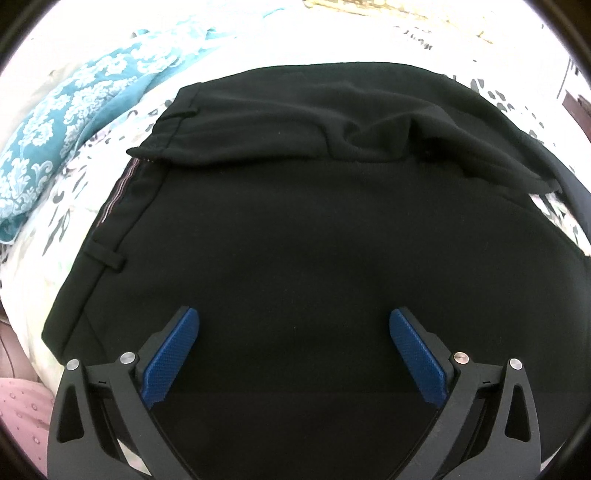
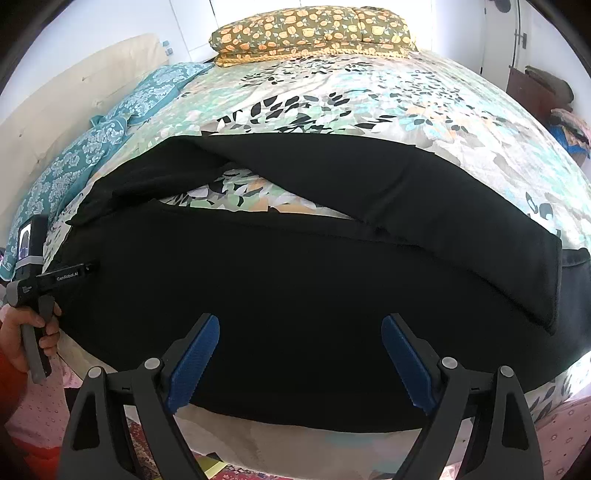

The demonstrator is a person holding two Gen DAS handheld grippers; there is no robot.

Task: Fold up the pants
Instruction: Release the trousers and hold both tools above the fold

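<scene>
Your left gripper (image 1: 294, 356) and right gripper (image 2: 300, 363) hang released over the black pants (image 2: 295, 288) (legs still spread apart ahead); folding remains.

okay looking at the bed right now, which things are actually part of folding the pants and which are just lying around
Part of the job:
- black pants, spread on the bed
- left gripper, open above them
- right gripper, open above them

Just lying about:
- floral bedspread
- teal patterned pillows
- orange flowered pillow
</scene>
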